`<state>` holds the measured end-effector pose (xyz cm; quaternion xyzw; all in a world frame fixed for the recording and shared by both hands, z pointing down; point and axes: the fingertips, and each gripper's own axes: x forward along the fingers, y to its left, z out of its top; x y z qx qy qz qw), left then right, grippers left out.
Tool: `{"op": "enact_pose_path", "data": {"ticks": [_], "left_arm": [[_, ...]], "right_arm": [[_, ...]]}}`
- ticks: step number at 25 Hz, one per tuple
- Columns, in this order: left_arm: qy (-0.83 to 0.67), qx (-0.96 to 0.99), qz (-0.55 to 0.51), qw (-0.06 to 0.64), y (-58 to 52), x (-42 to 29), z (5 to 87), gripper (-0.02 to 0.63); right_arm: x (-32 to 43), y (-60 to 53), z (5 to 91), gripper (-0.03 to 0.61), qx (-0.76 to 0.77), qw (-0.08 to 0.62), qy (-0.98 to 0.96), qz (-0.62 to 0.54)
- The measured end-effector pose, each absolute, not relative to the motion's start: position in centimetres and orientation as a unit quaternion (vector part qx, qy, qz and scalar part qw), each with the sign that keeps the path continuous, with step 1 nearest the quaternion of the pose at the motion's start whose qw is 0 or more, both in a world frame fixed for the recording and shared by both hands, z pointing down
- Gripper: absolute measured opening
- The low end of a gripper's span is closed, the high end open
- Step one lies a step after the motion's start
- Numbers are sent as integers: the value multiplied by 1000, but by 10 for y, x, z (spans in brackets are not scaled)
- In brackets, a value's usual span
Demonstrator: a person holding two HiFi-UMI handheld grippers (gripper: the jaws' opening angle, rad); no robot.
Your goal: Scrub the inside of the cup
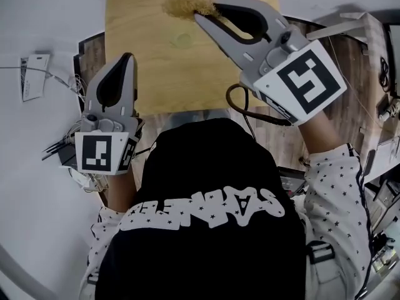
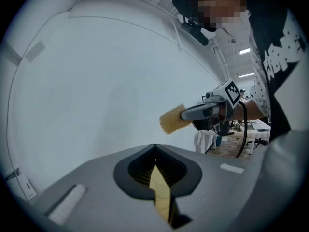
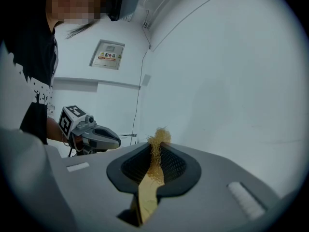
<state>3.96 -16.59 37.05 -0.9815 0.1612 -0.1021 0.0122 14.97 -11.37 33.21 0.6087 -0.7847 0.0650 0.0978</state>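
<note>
Looking down in the head view, the right tool (image 1: 206,11) pinches a tan fibrous scrubber (image 1: 182,5) at its tips over the wooden counter (image 1: 169,74). The left tool (image 1: 129,57) hangs well apart. Left gripper view: jaws pressed together, nothing between. Right gripper view: the scrubber's fibres are clamped between the jaws, poking past the tips.

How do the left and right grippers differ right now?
The left gripper is shut on nothing; the right gripper is shut on a tan fibrous scrubber. In the head view the left gripper sits by the left edge of the wooden table; the right gripper reaches farther across it. Both are grey.
</note>
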Motion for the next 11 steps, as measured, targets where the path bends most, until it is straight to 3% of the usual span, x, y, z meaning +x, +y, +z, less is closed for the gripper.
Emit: {"op": "enact_pose_path", "data": {"ticks": [11], "left_arm": [[166, -982, -88, 17, -171, 31, 359, 0]], "right_arm": [[141, -118, 325, 57, 610, 95, -785, 49]]}}
